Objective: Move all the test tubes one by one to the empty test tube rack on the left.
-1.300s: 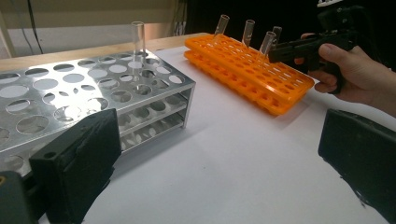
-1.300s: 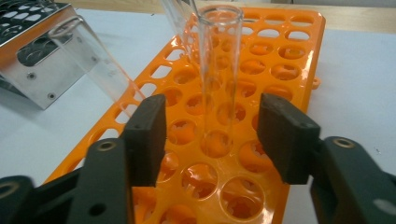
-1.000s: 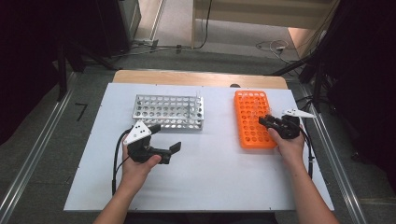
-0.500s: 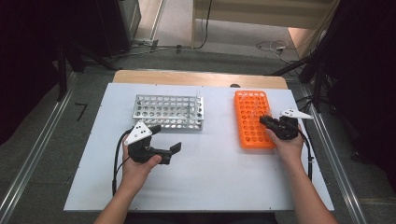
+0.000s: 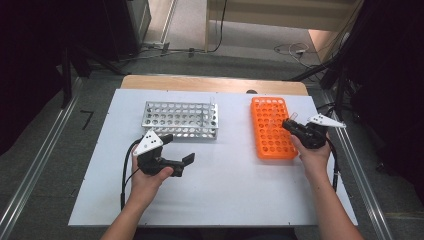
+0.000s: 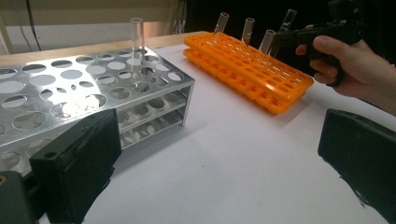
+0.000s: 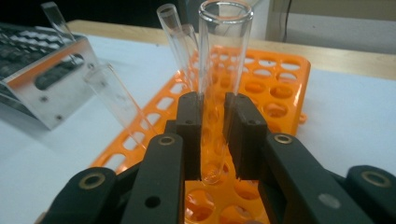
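Observation:
My right gripper (image 7: 214, 135) is shut on a clear glass test tube (image 7: 219, 88), which stands upright with its round bottom in a hole of the orange rack (image 7: 275, 84). In the high view the right gripper (image 5: 289, 125) sits at the orange rack's (image 5: 272, 132) right edge. Other tubes (image 6: 246, 30) lean in that rack. My left gripper (image 5: 179, 148) rests open on the table in front of the metal rack (image 5: 181, 119), nothing between its jaws. One tube (image 6: 136, 44) stands in the metal rack (image 6: 93, 88).
The white table top (image 5: 230, 190) spreads bare in front of both racks. A wooden board (image 5: 210, 82) borders the far edge, with cables (image 5: 292, 50) on the floor beyond. Each gripper trails a black cable (image 5: 124, 175) toward the near edge.
Hardly anything differs. The right hand has shifted a touch at the orange rack's edge. The left hand and its gripper have kept still.

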Action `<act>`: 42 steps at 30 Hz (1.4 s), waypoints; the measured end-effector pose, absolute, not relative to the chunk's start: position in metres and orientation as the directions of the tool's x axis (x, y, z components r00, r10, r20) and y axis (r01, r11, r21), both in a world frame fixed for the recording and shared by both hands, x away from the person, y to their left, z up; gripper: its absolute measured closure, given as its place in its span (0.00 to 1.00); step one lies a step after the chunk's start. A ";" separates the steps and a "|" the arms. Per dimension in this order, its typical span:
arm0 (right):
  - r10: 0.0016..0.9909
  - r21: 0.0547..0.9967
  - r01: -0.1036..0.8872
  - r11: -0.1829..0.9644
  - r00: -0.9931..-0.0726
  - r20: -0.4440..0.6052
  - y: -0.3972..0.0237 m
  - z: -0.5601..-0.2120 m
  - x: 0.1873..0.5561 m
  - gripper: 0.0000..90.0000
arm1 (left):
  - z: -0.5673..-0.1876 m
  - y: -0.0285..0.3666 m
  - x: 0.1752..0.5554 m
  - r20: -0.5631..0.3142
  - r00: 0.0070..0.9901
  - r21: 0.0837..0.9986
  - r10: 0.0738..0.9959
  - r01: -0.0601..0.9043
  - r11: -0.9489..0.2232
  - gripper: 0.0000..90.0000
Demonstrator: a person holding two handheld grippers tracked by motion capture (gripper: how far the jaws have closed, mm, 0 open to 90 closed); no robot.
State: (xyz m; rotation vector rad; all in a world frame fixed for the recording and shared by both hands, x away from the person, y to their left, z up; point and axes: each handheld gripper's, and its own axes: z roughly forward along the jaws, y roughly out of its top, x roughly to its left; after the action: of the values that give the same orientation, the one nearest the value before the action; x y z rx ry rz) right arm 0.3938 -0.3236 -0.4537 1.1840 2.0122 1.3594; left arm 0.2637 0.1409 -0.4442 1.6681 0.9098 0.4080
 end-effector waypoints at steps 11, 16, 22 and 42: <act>0.814 0.912 0.377 0.162 -0.573 0.092 -0.320 -0.430 0.378 0.82 | -0.443 0.142 0.262 -0.189 0.642 0.935 0.743 0.349 -0.063 0.00; 0.800 0.910 0.381 0.162 -0.591 0.104 -0.319 -0.425 0.365 0.82 | -0.442 0.141 0.261 -0.188 0.643 0.936 0.742 0.345 -0.062 0.00; 0.778 0.906 0.380 0.188 -0.620 0.099 -0.311 -0.420 0.350 0.82 | -0.440 0.140 0.260 -0.180 0.648 0.938 0.740 0.339 -0.068 0.00; 0.628 0.904 0.345 0.251 -0.769 0.119 -0.260 -0.413 0.316 0.82 | -0.435 0.132 0.256 -0.177 0.659 0.942 0.731 0.329 -0.069 0.00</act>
State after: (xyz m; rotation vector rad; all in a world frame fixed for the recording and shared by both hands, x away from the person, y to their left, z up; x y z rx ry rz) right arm 0.3158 -0.2599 -0.4126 0.9053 2.2586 1.5253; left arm 0.2561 0.1322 -0.4354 1.6648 0.8764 0.4124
